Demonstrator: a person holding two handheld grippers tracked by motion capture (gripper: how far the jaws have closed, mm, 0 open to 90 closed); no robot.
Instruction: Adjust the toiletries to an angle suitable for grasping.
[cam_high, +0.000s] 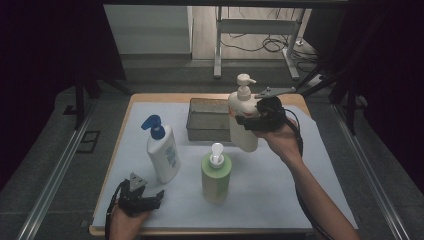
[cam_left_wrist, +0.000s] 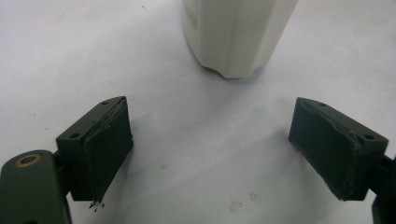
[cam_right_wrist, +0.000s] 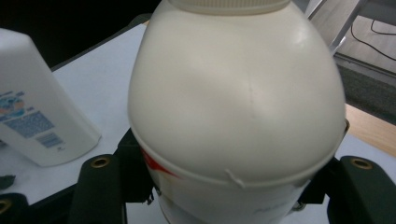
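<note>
my right claw (cam_high: 250, 121) grips the cream plastic pump bottle (cam_high: 242, 119), lifted beside the far grey metal tray (cam_high: 207, 120); next i judge lowering it in. left claw (cam_left_wrist: 210, 154) wide, empty.

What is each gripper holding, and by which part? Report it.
The right gripper clamps the cream pump bottle around its body. The left gripper holds nothing, jaws open.
</note>
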